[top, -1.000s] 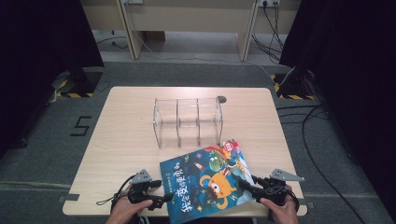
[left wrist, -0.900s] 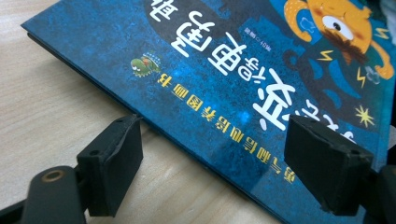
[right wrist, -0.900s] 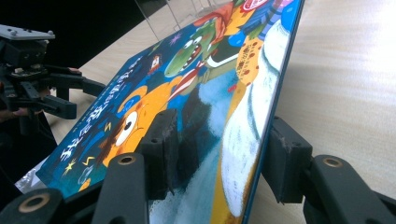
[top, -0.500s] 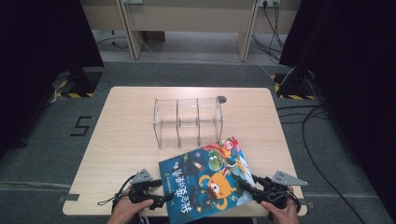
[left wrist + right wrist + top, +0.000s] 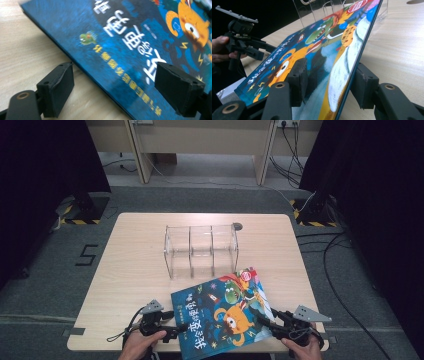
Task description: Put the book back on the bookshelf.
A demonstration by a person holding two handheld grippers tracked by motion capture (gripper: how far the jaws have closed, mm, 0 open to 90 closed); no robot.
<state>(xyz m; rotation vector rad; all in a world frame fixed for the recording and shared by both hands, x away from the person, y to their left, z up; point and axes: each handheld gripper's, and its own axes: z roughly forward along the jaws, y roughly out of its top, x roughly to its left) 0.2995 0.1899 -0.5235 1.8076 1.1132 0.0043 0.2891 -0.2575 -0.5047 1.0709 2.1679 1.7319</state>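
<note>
— How did the children's picture book (image 5: 221, 314) look, and where was it?

— Its cover was dark blue with an orange cartoon creature, a green one and white Chinese characters. It lay at the near edge of the table (image 5: 135, 265), just in front of a clear acrylic organizer (image 5: 201, 249) with three compartments.

— And the grippers?

— The right gripper (image 5: 329, 77) was clamped on the book's right edge, lifting it. The left gripper (image 5: 122, 90) had its jaws apart around the left edge.

— The room?

— Light wood tabletop, grey floor, black curtains (image 5: 47, 175) on both sides.
</note>
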